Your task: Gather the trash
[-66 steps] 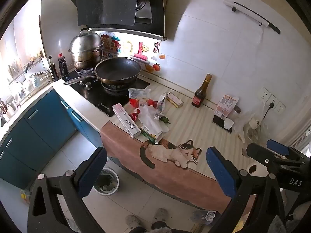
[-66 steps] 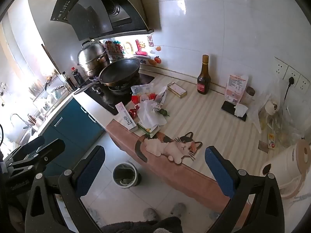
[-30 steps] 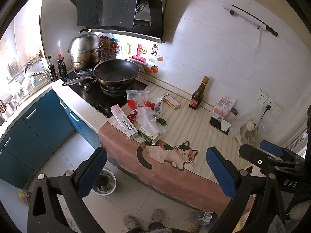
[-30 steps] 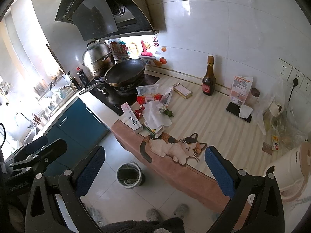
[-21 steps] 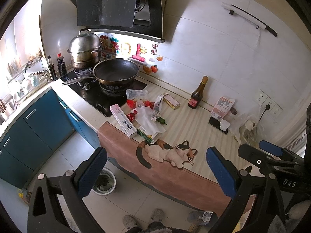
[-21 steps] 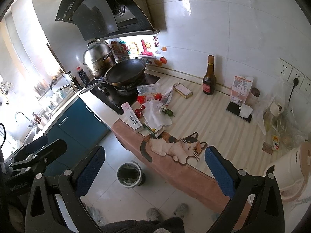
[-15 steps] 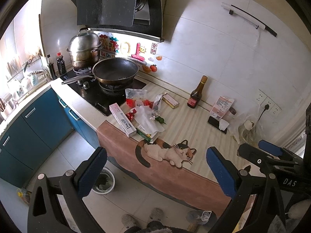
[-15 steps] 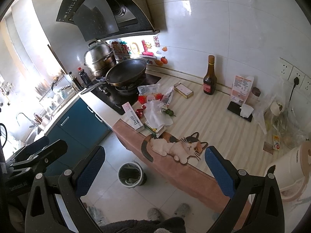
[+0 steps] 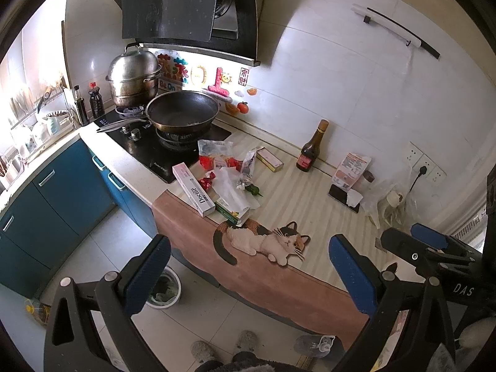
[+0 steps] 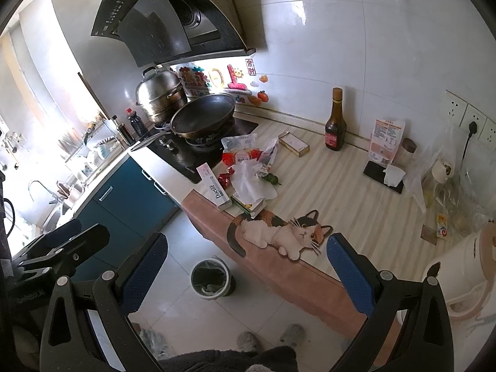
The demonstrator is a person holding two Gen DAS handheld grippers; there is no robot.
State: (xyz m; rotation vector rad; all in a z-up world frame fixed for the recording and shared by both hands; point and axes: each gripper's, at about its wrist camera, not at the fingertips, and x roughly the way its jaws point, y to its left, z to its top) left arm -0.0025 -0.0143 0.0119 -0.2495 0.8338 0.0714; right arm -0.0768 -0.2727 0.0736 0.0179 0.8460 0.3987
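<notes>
A heap of trash lies on the counter beside the stove: a long white box (image 9: 193, 189) (image 10: 214, 189), crumpled white plastic (image 9: 234, 190) (image 10: 252, 186), red wrappers (image 9: 217, 162) (image 10: 240, 155) and a flat green box (image 9: 231, 212). A small bin (image 9: 162, 288) (image 10: 212, 277) stands on the floor below the counter. My left gripper (image 9: 248, 272) and my right gripper (image 10: 246, 272) are both open and empty, held back from the counter above the floor.
A wok (image 9: 183, 114) and steel pot (image 9: 135, 77) sit on the stove. A dark bottle (image 9: 311, 152), small yellow box (image 9: 269, 159), phone (image 9: 344, 193), plastic bags (image 10: 446, 173) and a white kettle (image 10: 468, 276) stand on the cat-print counter mat (image 9: 294, 204). Blue cabinets (image 9: 46, 192) are at left.
Both grippers have drifted slightly back and up from the counter, so the scene looks a little smaller. Nothing on the counter has moved. Both stay open.
</notes>
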